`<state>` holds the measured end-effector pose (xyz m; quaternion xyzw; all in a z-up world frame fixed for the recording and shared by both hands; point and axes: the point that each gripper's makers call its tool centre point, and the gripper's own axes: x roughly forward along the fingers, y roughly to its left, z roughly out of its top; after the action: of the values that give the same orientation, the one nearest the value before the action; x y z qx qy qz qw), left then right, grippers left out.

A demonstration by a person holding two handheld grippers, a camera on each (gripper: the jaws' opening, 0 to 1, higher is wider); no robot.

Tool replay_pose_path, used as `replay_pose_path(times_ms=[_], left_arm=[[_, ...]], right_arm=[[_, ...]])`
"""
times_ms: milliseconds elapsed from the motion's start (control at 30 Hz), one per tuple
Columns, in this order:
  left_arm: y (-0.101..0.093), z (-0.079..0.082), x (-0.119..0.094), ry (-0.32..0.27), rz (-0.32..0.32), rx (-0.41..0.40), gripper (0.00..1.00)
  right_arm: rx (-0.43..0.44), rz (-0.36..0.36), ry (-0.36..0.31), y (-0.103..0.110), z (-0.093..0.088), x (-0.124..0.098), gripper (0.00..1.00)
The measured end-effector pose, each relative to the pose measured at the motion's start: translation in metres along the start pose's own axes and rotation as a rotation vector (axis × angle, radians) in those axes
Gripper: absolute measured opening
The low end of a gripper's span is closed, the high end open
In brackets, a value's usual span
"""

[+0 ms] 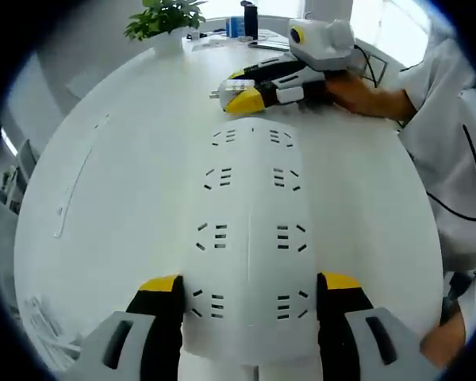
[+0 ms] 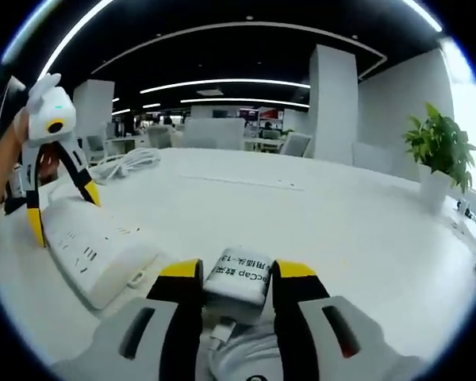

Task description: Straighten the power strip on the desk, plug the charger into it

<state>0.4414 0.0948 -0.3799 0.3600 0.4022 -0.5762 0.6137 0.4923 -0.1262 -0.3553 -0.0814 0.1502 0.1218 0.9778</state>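
Note:
A long white power strip (image 1: 250, 230) lies on the white desk (image 1: 127, 182) and runs away from me in the left gripper view. My left gripper (image 1: 250, 286) clamps its near end, one jaw on each long side. In the right gripper view the power strip (image 2: 95, 246) lies at the left, with the left gripper (image 2: 62, 208) straddling its far end. My right gripper (image 2: 236, 270) is shut on a white charger (image 2: 239, 276) with a printed label, and its cable (image 2: 238, 349) hangs below. Just beyond the strip's far end, the right gripper (image 1: 236, 89) lies low over the desk.
A potted plant (image 1: 168, 17) and small items stand at the desk's far edge. A coiled white cord (image 2: 131, 164) lies behind the strip. A person's hand (image 1: 365, 95) and white sleeve (image 1: 452, 143) are at the right. An open office with chairs lies beyond.

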Motion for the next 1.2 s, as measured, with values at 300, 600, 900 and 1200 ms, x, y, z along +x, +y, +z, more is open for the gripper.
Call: replay_pose_path(times_ms=[300, 600, 900, 1200], left_arm=[[0.001, 0.0, 0.0, -0.001, -0.001, 0.0, 0.69], [0.002, -0.001, 0.0, -0.002, -0.002, 0.0, 0.69], [0.003, -0.001, -0.001, -0.002, -0.002, 0.001, 0.69], [0.006, -0.002, -0.002, -0.003, -0.002, 0.002, 0.69]], right_arm=[[-0.034, 0.111, -0.014, -0.001, -0.001, 0.0, 0.29], [-0.087, 0.329, -0.02, 0.004, 0.0, 0.001, 0.29], [-0.155, 0.454, -0.042, 0.007, 0.001, 0.002, 0.29], [0.04, 0.324, -0.057, -0.007, 0.007, -0.01, 0.49]])
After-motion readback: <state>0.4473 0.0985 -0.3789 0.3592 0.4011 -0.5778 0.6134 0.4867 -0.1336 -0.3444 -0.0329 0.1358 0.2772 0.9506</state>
